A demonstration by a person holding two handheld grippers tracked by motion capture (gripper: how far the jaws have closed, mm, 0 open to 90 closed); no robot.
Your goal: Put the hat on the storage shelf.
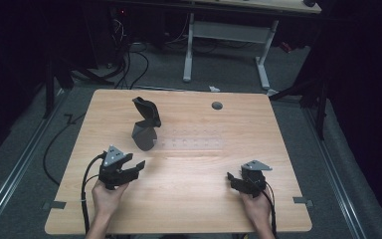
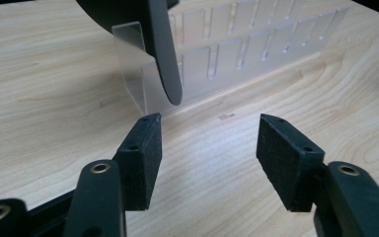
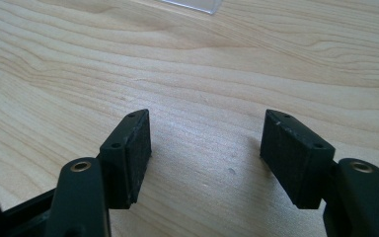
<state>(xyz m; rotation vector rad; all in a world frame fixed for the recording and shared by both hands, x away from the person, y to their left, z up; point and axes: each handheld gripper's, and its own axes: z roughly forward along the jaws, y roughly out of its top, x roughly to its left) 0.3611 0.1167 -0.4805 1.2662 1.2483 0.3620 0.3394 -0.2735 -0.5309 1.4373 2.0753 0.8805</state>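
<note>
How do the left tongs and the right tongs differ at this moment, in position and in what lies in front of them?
The left tongs sit near the dark disc standing in the clear slotted rack; the right tongs lie farther from that rack.

In the left gripper view the disc and rack rise just beyond the jaws; in the right gripper view there is bare wooden table.

Both are open, empty and low over the table.

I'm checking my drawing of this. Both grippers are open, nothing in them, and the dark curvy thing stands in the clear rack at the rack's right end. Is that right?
Not quite: the dark curvy thing stands at the left end of the clear rack, as the high view shows. The rest holds: left gripper and right gripper are open and hold nothing.
</note>
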